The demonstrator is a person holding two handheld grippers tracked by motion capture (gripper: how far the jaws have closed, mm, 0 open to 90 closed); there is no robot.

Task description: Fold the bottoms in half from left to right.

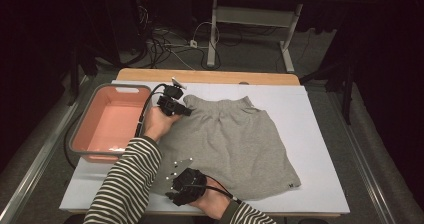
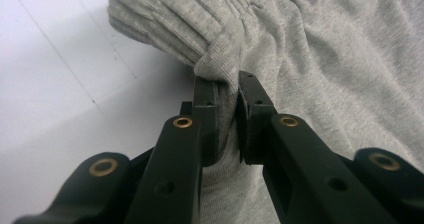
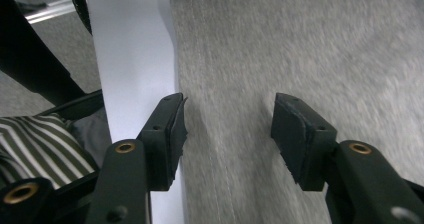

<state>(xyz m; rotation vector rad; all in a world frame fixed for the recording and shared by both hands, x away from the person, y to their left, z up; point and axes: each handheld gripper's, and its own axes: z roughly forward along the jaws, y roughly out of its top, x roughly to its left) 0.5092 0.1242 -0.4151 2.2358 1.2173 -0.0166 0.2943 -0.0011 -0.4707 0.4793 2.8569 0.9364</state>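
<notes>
Working on a grey knitted garment with a gathered ribbed waistband (image 1: 235,139), lying spread out almost flat on the white table covering (image 1: 320,149), waistband towards the far edge and hem towards the person.

Clamping the left gripper (image 1: 172,104) onto the left end of that waistband. In the left gripper view, pinching a raised fold of the ribbed cloth tightly between the two black pads and lifting it slightly off the covering.

Hovering the right gripper (image 1: 187,186) over the near left corner of the garment, close to the hem. In the right gripper view, holding the jaws well apart above the cloth's side edge, one pad near the line where cloth meets white covering, the other over the cloth itself. Grasping nothing there, and not yet pressing on the fabric.

Leaving the pink plastic basin with a grey rim (image 1: 80,134), just left of the garment, with nothing visible inside it.

Judging from all this, being early in the work. Having one waistband corner secured. Needing next a second grasp at the near corner by lowering and closing on the hem edge. After that, lifting, folding or carrying the garment, perhaps towards the basin. Not showing any fold in the cloth so far, apart from the small pinched ridge at the waistband.
</notes>
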